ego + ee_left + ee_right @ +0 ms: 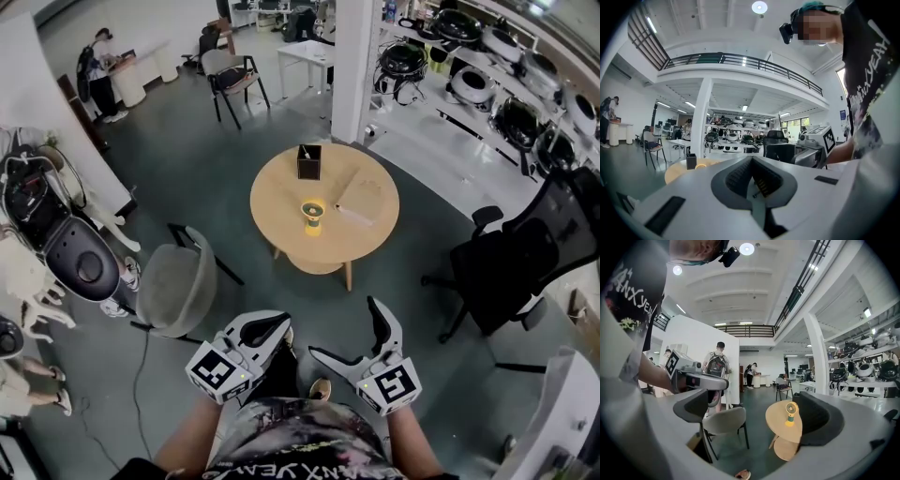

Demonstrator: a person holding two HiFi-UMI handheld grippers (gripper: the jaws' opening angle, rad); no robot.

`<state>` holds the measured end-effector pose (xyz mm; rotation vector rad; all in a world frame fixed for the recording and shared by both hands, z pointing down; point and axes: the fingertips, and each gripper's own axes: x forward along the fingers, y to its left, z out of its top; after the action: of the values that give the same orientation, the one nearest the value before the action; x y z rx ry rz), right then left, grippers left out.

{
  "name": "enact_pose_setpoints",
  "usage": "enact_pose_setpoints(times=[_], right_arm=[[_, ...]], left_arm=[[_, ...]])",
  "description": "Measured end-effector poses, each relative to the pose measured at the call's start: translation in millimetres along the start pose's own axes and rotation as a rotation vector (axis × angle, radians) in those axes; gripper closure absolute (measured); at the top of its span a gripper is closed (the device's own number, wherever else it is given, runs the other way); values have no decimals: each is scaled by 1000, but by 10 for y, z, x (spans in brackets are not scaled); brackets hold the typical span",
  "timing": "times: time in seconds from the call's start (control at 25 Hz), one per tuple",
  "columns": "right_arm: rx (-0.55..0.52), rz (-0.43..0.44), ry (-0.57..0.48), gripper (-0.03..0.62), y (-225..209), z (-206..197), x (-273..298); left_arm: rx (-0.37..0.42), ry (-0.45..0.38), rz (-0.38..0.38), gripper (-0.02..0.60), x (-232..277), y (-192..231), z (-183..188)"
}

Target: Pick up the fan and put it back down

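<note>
A small yellow and green fan [312,217] stands upright on its base, with its round head on top, near the middle of a round pale wooden counter [281,202]. It stands well in from every edge. A black open-topped square box [308,161] stands behind the fan toward the far rim. A flat tan sheet-like item [361,200] lies just to the fan's right. Neither touches the fan, and bare wood lies on its left and near sides. A dark grey floor [281,291] stretches open between the counter and the person. A grey padded chair [176,286] stands to the left of that gap and a black office chair [506,262] to the right. A white pillar [354,66] rises beyond the counter. Both tongs are held low near the person's body, well apart from the fan. The left tongs [270,329] are clenched, jaws together with nothing between them. The right tongs [349,333] are released, jaws spread wide and empty. In the right gripper view the distant fan [790,413] and counter show through that wide gap, with the grey chair [723,423] to their left.
</note>
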<state>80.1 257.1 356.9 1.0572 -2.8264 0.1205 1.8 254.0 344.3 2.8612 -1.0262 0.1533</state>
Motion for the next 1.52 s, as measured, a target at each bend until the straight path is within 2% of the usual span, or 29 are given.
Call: enact_pose_setpoints(times=[0.44,1.0,1.52], right_arm=[[-4,-15,15,10,-386,50,486],[9,-48,62,9,-1239,139,1515],[23,-116,100,8,-1773,250,2440]], left_arm=[[-6,0,-20,569,297,550,19],[-47,-8,-60,569,987,1756,68],[-90,-11,-132,569,1423,2812,114]])
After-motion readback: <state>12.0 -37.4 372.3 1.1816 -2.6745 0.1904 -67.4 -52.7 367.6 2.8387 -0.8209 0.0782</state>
